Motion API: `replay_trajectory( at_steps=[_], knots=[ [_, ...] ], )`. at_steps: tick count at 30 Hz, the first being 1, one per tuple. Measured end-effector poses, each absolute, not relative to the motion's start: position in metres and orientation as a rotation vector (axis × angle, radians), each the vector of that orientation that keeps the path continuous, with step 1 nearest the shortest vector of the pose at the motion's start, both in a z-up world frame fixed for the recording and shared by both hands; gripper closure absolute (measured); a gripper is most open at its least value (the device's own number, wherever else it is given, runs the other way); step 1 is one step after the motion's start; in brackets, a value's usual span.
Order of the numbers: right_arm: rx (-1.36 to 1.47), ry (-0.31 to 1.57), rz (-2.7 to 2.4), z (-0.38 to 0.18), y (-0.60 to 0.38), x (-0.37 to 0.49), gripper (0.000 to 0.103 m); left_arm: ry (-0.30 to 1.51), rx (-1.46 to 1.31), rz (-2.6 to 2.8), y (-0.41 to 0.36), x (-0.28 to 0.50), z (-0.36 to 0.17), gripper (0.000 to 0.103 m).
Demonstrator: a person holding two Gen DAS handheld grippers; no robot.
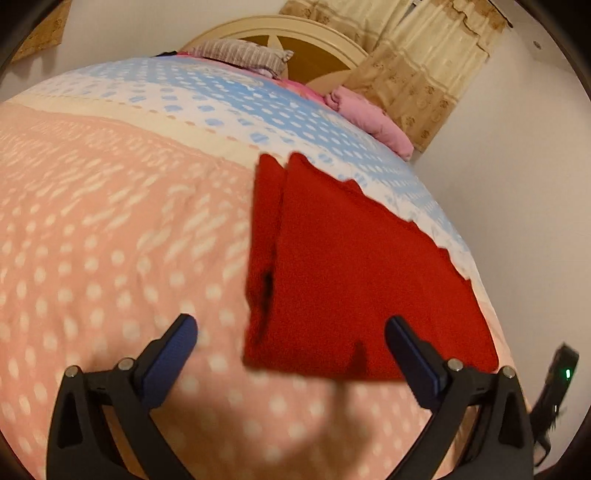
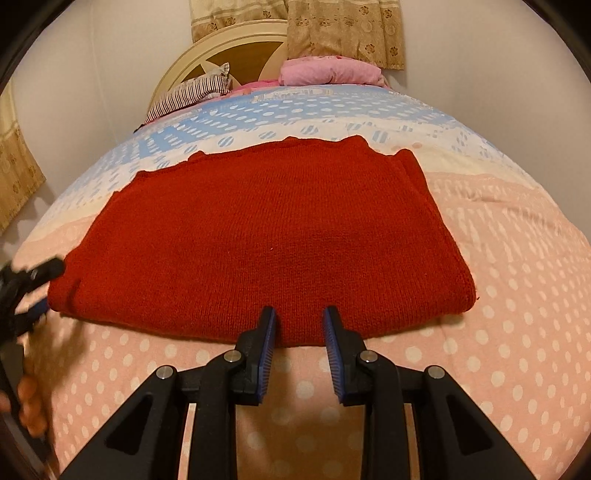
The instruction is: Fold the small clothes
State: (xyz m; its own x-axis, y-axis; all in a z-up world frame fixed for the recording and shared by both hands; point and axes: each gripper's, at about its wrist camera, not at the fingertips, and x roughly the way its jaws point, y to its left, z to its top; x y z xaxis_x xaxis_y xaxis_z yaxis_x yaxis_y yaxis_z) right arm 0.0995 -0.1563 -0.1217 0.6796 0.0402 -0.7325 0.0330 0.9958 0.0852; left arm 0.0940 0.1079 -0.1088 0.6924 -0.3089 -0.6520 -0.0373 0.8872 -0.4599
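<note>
A red knitted garment (image 2: 258, 236) lies folded flat on the bed's pink dotted cover (image 2: 517, 295). In the left wrist view it (image 1: 351, 277) lies ahead and to the right. My left gripper (image 1: 291, 332) is open wide and empty, just short of the garment's near edge, its right finger over the corner. It shows blurred at the left edge of the right wrist view (image 2: 29, 291). My right gripper (image 2: 299, 321) is partly open and empty, with its fingertips at the garment's near folded edge. Part of my right gripper shows at the right edge of the left wrist view (image 1: 557, 376).
The bed has a blue dotted band (image 2: 295, 110) farther back. A striped pillow (image 2: 192, 92) and a pink bundle (image 2: 332, 72) lie by the cream headboard (image 2: 221, 48). Curtains (image 2: 343, 33) hang behind. The bed edge drops off at the left (image 2: 22, 221).
</note>
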Motion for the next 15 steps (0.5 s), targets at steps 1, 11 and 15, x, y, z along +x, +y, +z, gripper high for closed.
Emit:
replay_trajectory(
  at_steps=[1, 11, 15],
  knots=[
    [0.106, 0.822, 0.009, -0.122, -0.158, 0.099, 0.076, 0.798, -0.467, -0.164, 0.104, 0.093, -0.109, 0.0],
    [0.127, 0.817, 0.018, -0.122, -0.159, 0.099, 0.076, 0.791, -0.586, -0.231, 0.09, 0.159, -0.11, 0.0],
    [0.126, 0.817, 0.018, -0.123, -0.159, 0.099, 0.076, 0.753, -0.687, -0.245, 0.098, 0.177, -0.111, 0.018]
  ],
)
